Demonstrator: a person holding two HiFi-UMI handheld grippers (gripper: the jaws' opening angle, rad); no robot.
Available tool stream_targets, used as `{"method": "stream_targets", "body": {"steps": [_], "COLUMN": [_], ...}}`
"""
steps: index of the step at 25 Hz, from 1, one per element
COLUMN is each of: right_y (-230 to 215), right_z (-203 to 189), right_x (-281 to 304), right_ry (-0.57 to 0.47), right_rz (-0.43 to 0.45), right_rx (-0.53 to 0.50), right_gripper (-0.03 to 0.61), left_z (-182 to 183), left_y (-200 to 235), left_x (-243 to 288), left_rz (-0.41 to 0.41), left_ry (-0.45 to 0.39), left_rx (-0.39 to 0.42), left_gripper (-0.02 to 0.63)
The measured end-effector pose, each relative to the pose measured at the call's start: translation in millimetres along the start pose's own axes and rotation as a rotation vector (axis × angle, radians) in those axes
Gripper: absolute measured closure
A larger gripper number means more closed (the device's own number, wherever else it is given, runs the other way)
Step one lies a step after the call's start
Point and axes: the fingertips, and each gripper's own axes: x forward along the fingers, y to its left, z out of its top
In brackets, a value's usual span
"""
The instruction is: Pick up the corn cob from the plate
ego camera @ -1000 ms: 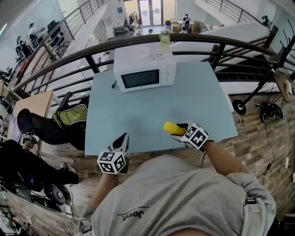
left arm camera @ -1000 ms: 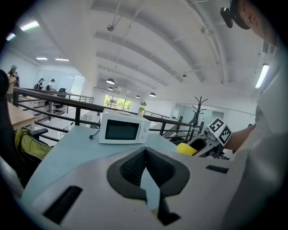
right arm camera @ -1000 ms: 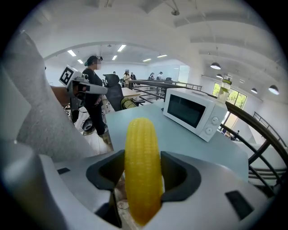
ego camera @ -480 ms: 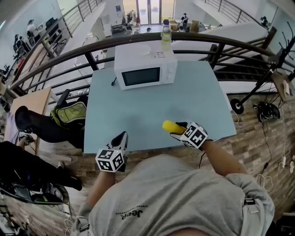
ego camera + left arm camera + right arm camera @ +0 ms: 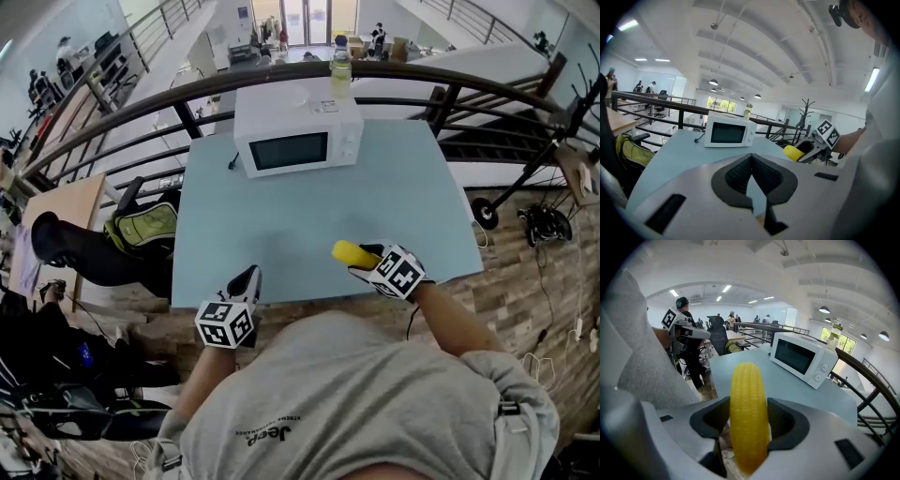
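In the head view, the corn cob (image 5: 345, 253) was held roughly level over the table's (image 5: 281, 234) near edge, its tip aimed left and away, toward the microwave (image 5: 298, 142) standing well apart. In the left gripper view, the left tongs (image 5: 751, 176) were pressed together, empty. In the right gripper view, the right tongs (image 5: 748, 420) were clamped on the cob, which was laid lengthwise between them.

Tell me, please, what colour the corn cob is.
Yellow corn cob, clearest in the right gripper view.

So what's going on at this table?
A person stands at a blue table with a gripper in each hand. The right gripper is shut on a corn cob, held over the table's near edge. The left gripper is shut and empty. A microwave sits at the far side.
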Motion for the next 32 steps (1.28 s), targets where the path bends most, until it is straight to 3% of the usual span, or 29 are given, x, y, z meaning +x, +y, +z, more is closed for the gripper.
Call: {"method": "stream_targets", "body": {"steps": [32], "right_y": [5.8], "right_z": [-1.7], "right_x": [-1.9], "right_ry": [0.002], "right_rz": [-0.004], "right_rx": [-0.013], "right_gripper": [0.321], "left_z": [-4.6], "left_y": [-1.0], "left_x": [-7.4], "left_rz": [0.014], "left_ry": [-0.010], "left_rx": [-0.017], "left_gripper": [0.606]}}
